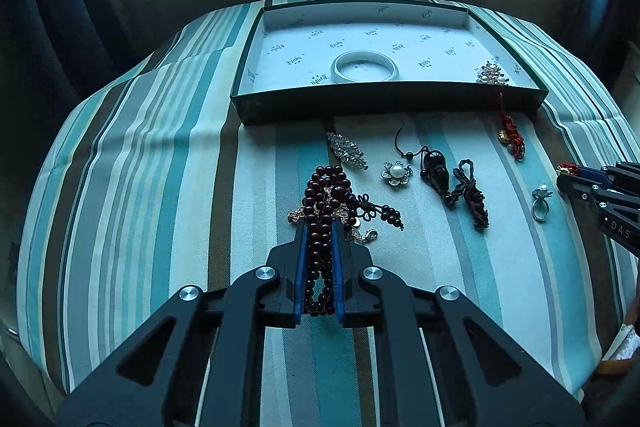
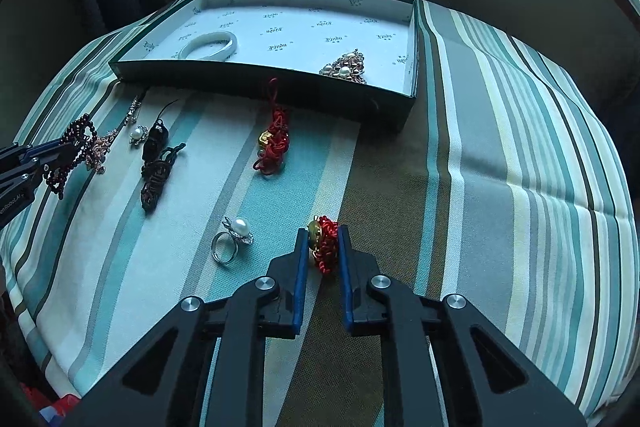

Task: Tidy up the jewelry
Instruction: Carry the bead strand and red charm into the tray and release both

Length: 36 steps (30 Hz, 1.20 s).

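Observation:
My left gripper (image 1: 319, 227) is shut on a dark red bead bracelet (image 1: 324, 199) that lies over a gold chain on the striped cloth. My right gripper (image 2: 323, 233) is shut on a red knotted cord charm with a gold bead (image 2: 325, 241). A second red cord charm (image 2: 274, 143) lies in front of the open box (image 2: 256, 77). Inside the box sit a white bangle (image 1: 366, 66) and a pearl brooch (image 2: 346, 67). In the right wrist view my left gripper (image 2: 70, 151) shows at the left edge, and in the left wrist view my right gripper (image 1: 564, 175) shows at the right edge.
Loose on the cloth lie a crystal brooch (image 1: 347, 151), a pearl flower brooch (image 1: 397, 173), a black pendant on a cord (image 1: 436, 169), a dark braided cord (image 1: 468, 195) and a pearl ring (image 2: 232, 239). The table edge curves close on both sides.

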Each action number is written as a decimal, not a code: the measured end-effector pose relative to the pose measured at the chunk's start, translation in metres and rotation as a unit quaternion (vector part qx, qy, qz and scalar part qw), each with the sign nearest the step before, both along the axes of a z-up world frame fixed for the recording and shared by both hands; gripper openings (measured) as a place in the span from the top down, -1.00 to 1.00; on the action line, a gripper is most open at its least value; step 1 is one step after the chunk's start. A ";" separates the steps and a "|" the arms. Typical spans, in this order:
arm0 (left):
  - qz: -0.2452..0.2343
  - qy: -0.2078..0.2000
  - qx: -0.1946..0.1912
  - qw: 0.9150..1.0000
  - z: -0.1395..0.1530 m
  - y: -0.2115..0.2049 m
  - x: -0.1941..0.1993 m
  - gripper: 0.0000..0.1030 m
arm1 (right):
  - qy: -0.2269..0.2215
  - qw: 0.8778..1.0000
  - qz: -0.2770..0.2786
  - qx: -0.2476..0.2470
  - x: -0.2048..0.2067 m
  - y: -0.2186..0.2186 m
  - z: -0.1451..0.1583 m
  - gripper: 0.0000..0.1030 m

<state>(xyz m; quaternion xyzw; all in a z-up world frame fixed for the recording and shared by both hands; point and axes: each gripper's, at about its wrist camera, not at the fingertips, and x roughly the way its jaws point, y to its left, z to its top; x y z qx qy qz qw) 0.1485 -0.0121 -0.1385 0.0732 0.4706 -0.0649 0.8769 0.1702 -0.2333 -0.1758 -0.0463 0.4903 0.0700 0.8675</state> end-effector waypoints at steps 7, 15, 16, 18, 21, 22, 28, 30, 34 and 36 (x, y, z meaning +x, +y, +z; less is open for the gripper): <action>-0.010 -0.018 -0.003 1.000 0.015 -0.005 0.004 0.79 | -0.020 1.000 0.003 0.010 0.001 0.002 0.018 0.72; -0.034 -0.046 -0.008 0.998 0.035 -0.021 0.025 0.79 | -0.047 0.999 0.006 0.018 0.023 0.006 0.035 0.72; -0.036 -0.050 -0.007 0.998 0.037 -0.022 0.029 0.79 | -0.050 0.999 0.007 0.020 0.026 0.007 0.038 0.72; -0.039 -0.058 -0.004 0.998 0.040 -0.025 0.039 0.79 | -0.055 0.998 0.011 0.024 0.034 0.010 0.041 0.72; -0.040 -0.065 -0.004 0.997 0.042 -0.026 0.056 0.79 | -0.064 0.997 0.016 0.025 0.047 0.018 0.044 0.72; -0.041 -0.066 -0.005 0.997 0.042 -0.026 0.062 0.79 | -0.067 0.997 0.019 0.026 0.052 0.021 0.045 0.72; -0.034 -0.077 0.002 0.996 0.039 -0.024 0.100 0.79 | -0.078 0.996 0.027 0.033 0.085 0.035 0.048 0.72; -0.029 -0.076 0.004 0.997 0.035 -0.022 0.113 0.79 | -0.078 0.996 0.029 0.032 0.095 0.038 0.047 0.72; -0.020 -0.067 0.008 0.998 0.022 -0.019 0.137 0.79 | -0.071 0.997 0.029 0.030 0.110 0.043 0.040 0.72; -0.015 -0.061 0.010 0.998 0.015 -0.018 0.146 0.79 | -0.067 0.997 0.027 0.030 0.115 0.044 0.035 0.72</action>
